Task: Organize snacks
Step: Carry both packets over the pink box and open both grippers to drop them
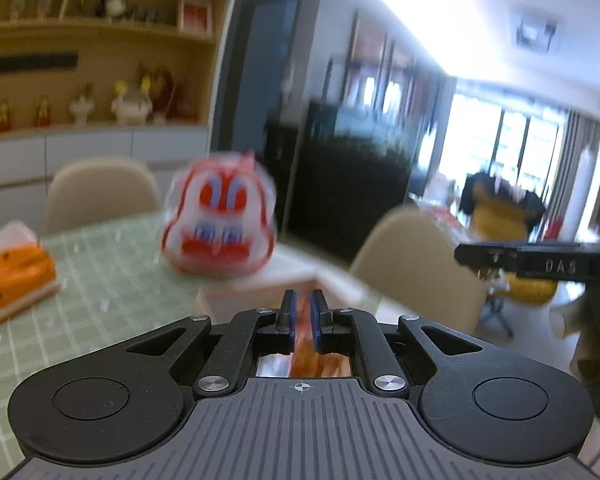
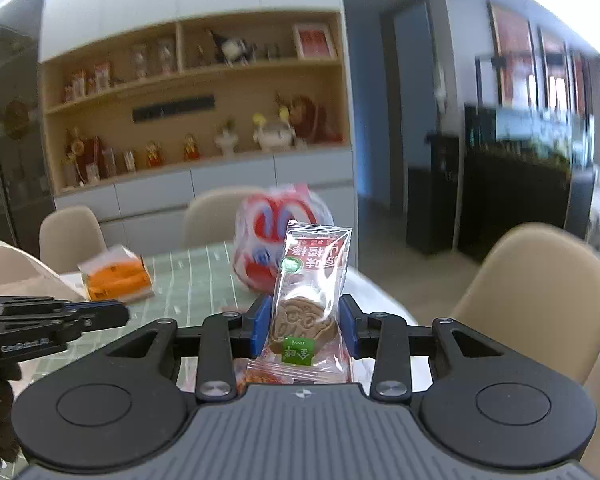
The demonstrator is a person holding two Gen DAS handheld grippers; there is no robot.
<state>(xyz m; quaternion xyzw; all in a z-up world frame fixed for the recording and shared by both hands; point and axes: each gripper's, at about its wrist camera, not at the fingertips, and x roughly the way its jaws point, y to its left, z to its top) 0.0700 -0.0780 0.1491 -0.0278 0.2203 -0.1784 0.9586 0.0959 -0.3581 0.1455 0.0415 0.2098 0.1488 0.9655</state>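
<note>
My left gripper (image 1: 302, 308) is shut on a thin orange snack packet (image 1: 306, 356), pinched between its blue pads; only a sliver of the packet shows. My right gripper (image 2: 305, 320) is shut on a clear packet with a red label and a round brown cake (image 2: 310, 280), held upright between the pads. Below it, against the gripper body, lies another clear orange-printed wrapper (image 2: 284, 376). A red and white lion-faced bag (image 1: 220, 228) (image 2: 276, 240) stands on the green checked table (image 1: 100, 280) ahead of both grippers.
An orange tissue pack (image 1: 12, 272) (image 2: 116, 276) lies at the table's left. A pale box edge (image 1: 240, 294) sits just ahead of the left fingers. Beige chairs (image 1: 412, 264) (image 2: 536, 292) ring the table. Shelves and cabinets stand behind.
</note>
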